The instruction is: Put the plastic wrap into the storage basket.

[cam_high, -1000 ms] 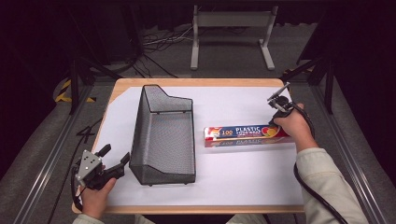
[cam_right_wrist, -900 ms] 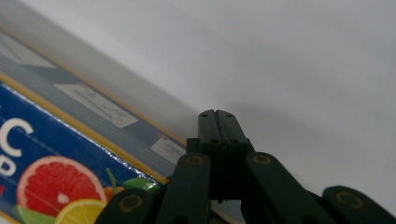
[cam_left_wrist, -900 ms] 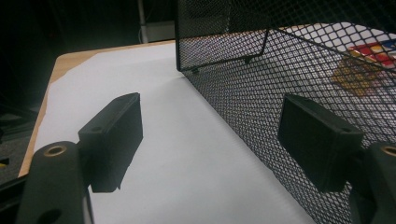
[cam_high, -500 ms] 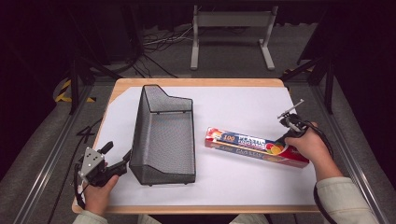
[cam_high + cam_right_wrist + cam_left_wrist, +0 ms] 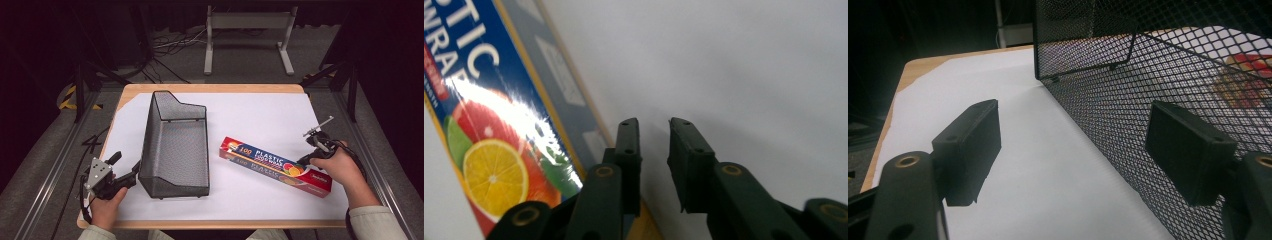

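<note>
The black mesh basket (image 5: 176,145) stands upright on the white sheet (image 5: 260,115) covering the table (image 5: 210,88), left of centre, with its taller end toward the far side and its open top facing up. The left gripper (image 5: 1073,150) is positioned at the basket's near-left corner with its jaws spread wide; in the left gripper view one jaw sits over the bare sheet and the other lies in front of the mesh side wall, apparently just beside it, though contact cannot be confirmed. This placement appears suited to bracing or steadying the basket. The plastic wrap box (image 5: 275,166) lies flat on the sheet to the right of the basket, well apart from it, angled so that its left end points toward the basket and its right end sits nearer the table's near-right edge. The right gripper (image 5: 654,131) is at the box's right end, on its far side. Its jaws stand at a narrow gap with nothing between them, and they rest beside the long edge of the box, over the sheet. This arrangement is consistent with the gripper nudging or aligning the box rather than clamping it. The box is not in the basket.
</note>
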Demonstrator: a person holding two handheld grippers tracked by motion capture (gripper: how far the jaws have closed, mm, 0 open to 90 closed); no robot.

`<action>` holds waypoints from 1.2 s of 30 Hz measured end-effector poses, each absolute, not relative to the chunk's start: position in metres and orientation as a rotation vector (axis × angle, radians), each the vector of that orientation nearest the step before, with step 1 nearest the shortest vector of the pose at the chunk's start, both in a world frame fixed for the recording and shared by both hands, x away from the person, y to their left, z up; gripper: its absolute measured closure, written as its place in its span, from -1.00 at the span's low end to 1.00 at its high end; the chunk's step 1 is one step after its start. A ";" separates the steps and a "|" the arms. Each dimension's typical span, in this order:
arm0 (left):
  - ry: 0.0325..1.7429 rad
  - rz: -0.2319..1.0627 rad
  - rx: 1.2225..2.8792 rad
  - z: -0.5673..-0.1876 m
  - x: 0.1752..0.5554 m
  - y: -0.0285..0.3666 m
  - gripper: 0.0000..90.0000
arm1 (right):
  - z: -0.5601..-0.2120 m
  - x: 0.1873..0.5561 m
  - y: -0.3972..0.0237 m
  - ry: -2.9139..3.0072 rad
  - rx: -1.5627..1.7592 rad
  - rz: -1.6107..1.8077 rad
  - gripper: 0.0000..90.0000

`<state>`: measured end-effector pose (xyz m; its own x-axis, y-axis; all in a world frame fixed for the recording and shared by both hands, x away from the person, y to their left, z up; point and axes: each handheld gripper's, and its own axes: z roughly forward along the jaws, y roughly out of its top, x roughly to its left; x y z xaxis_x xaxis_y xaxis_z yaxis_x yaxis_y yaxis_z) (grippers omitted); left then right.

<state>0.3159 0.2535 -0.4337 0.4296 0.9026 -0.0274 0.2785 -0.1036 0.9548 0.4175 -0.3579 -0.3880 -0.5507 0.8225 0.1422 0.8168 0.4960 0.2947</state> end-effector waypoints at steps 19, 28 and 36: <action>1.052 0.746 1.637 -0.435 0.315 0.252 -0.49 | -0.353 0.385 -0.328 2.436 0.896 1.359 -0.20; 1.052 0.744 1.642 -0.435 0.315 0.253 -0.49 | -0.368 0.389 -0.302 2.554 0.858 1.165 -0.20; 1.060 0.744 1.643 -0.436 0.314 0.255 -0.49 | -0.385 0.399 -0.283 2.656 0.879 0.981 -0.28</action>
<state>0.3136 0.2549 -0.4357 0.4261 0.9044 -0.0205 0.2873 -0.1138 0.9510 0.3985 -0.2831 -0.3847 -0.8099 0.5854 0.0368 0.4688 0.6083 0.6405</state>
